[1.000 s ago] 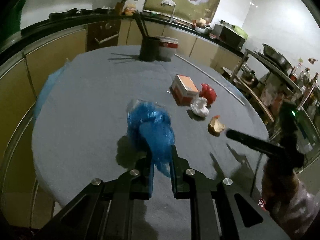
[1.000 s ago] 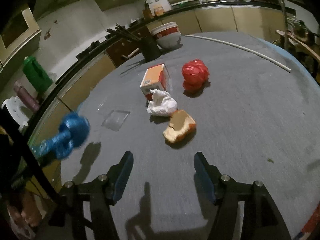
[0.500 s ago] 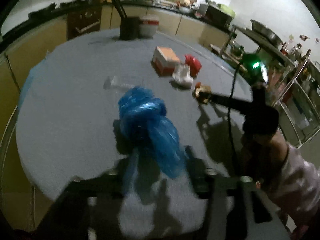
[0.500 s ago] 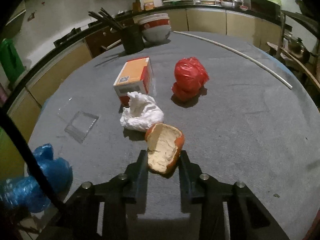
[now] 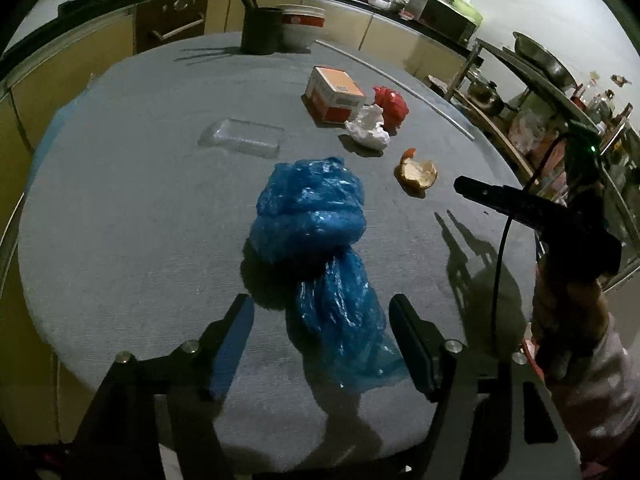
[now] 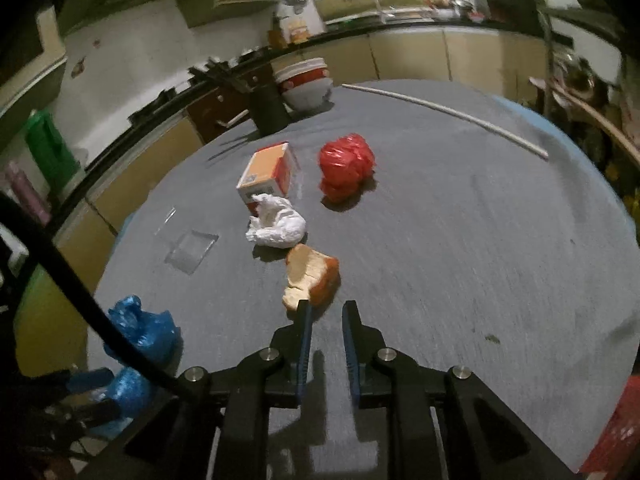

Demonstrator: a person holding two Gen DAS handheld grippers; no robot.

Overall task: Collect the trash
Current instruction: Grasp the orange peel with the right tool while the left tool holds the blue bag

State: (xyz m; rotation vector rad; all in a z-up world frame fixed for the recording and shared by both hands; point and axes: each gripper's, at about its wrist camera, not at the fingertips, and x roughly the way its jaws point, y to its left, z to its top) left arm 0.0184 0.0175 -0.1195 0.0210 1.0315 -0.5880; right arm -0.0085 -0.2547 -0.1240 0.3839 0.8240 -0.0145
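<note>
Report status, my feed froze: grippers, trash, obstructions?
Left gripper jaws opening, crumpled blue plastic bag loose between them. Right gripper shut, empty; curved orange peel piece just ahead. Path clear.

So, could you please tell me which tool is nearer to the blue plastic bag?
Left. The left tool straddles the blue plastic bag's tail, jaws opening around it; the right tool sits off beside the orange peel.

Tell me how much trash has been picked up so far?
None looks collected: the left gripper has its jaws opening, blue bag lying loose between them; the right gripper is shut on nothing, beside the orange peel. Carton, red bag, white wad and clear tray wait on the table.
</note>
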